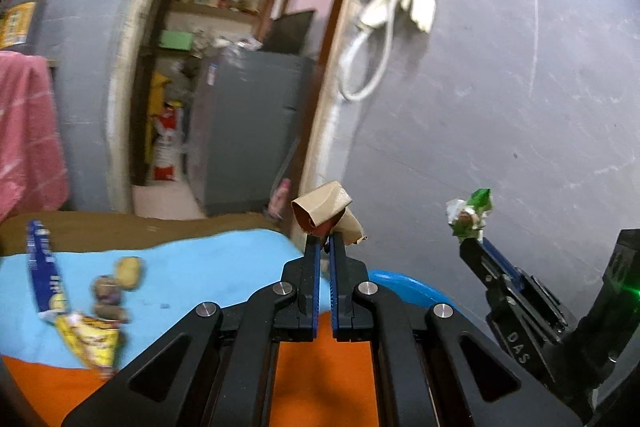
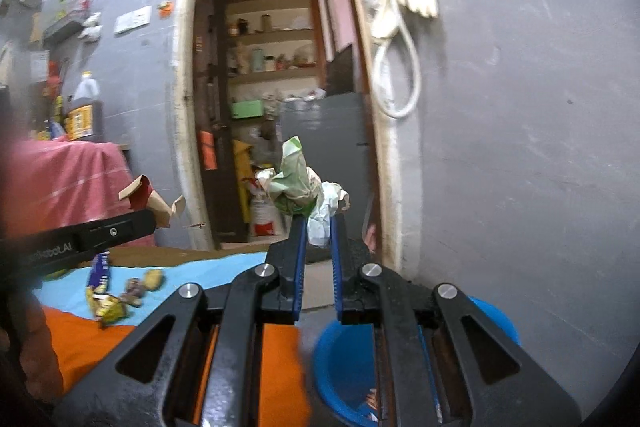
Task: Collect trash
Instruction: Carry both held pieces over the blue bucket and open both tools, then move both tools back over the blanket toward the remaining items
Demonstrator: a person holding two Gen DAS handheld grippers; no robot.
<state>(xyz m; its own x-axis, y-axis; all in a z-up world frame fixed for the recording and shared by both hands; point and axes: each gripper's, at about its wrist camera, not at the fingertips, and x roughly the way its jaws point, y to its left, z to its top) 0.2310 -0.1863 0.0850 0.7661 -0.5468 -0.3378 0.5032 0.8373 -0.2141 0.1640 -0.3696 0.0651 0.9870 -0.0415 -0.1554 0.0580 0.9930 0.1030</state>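
Left tool [image 1: 325, 241] clenched on crumpled brown paper [image 1: 326, 209]; right tool [image 2: 319, 223] grips a green-white wrapper [image 2: 304, 187]. Blue bin [image 2: 344, 359] sits below right tool. Remaining wrappers [image 1: 90, 323] lie down-left on blue cloth [image 1: 180, 267]. Doorway [image 2: 276, 67] ahead, unobstructed.

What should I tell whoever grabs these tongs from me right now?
Left tongs: shut on a crumpled brown paper scrap.
Right tongs: shut on a crumpled green-and-white wrapper.
Blue tub sits below the right tongs, with something already in it.
Done: both pieces lifted.
Left: drop both into the tub; then clear the remaining wrappers on the light blue cloth.
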